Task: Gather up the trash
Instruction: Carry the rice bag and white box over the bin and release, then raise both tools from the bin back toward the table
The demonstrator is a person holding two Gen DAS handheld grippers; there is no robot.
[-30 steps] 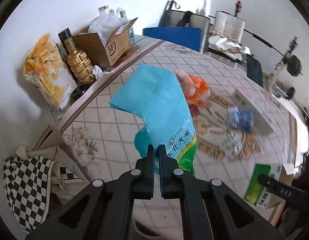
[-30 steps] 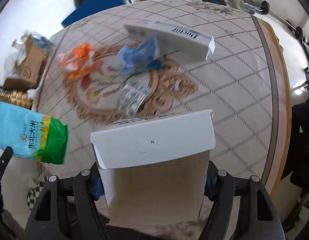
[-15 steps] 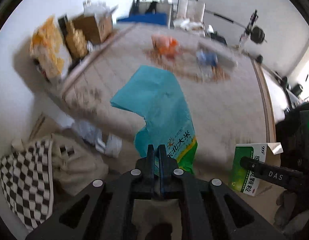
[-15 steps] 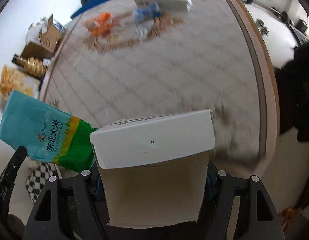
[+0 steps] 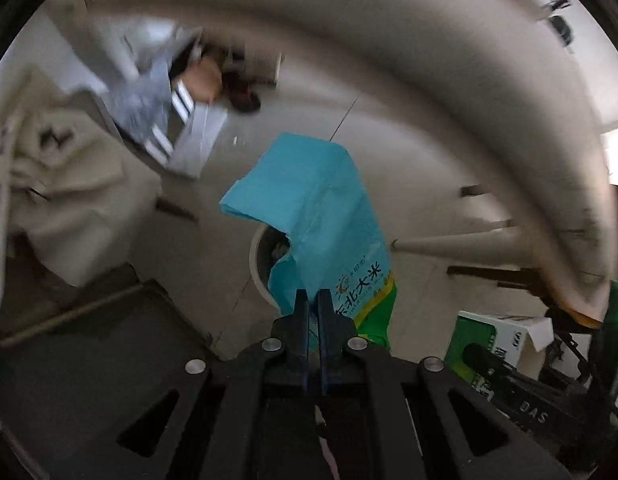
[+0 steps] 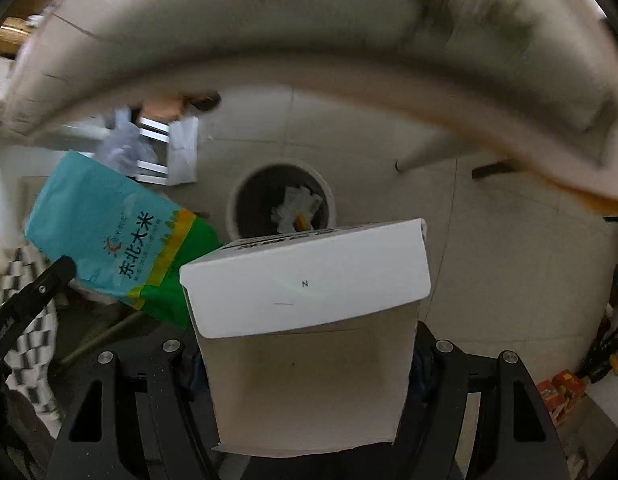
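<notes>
My left gripper (image 5: 313, 304) is shut on a teal and green rice bag (image 5: 317, 216), held above the floor over a round white trash bin (image 5: 256, 264) that the bag mostly hides. The bag also shows in the right wrist view (image 6: 105, 236). My right gripper (image 6: 305, 364) is shut on a white and green cardboard carton (image 6: 305, 280), its open flap facing the camera. The carton shows in the left wrist view (image 5: 493, 340). The bin (image 6: 233, 200) sits just beyond the carton and holds crumpled paper (image 6: 297, 208).
The round table's edge (image 6: 309, 60) arcs blurred across the top of both views, with a table leg (image 6: 425, 152) to the right. Bags and boxes (image 5: 157, 112) lie on the tiled floor at left. A checkered cloth (image 6: 29, 340) is at lower left.
Both grippers have swung down from the tabletop to below the table's edge, carrying the rice bag and the carton. The trash bin on the floor has come into view.
</notes>
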